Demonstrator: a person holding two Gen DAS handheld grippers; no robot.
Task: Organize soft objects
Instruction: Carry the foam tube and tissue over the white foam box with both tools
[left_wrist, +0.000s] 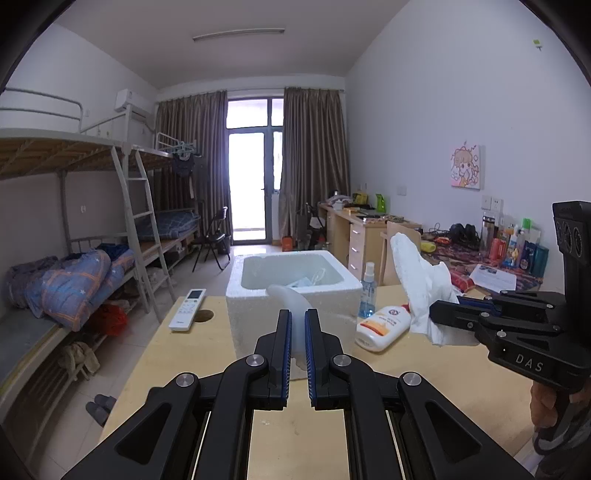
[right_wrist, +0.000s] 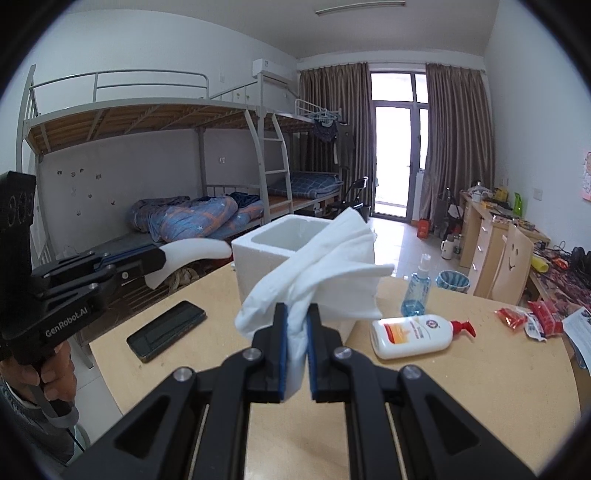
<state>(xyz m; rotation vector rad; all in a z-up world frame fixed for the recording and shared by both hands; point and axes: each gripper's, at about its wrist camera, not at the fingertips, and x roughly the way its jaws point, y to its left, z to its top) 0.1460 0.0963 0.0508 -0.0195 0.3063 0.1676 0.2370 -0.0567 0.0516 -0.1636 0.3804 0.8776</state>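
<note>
A white foam box (left_wrist: 255, 295) stands open on the wooden table, with small items inside. Just in front of the box, held above the table, my left gripper (left_wrist: 297, 315) is shut on a curved white foam strip (left_wrist: 290, 297). Off to the right, my right gripper (left_wrist: 436, 312) is shut on a crumpled white tissue (left_wrist: 413, 273). In the right wrist view the right gripper (right_wrist: 297, 308) pinches that tissue (right_wrist: 332, 266), which fans out in front of the foam box (right_wrist: 258, 247). The left gripper (right_wrist: 162, 258) at the left holds the foam strip (right_wrist: 195, 249) out beside the box.
A lotion bottle (right_wrist: 413, 338) lies on the table beside a blue spray bottle (right_wrist: 417, 288). A black phone (right_wrist: 166, 330) lies left of the box, with a white remote (left_wrist: 187, 309) and a table hole (left_wrist: 202, 316) further left. Red packets (right_wrist: 532, 317) sit at the right.
</note>
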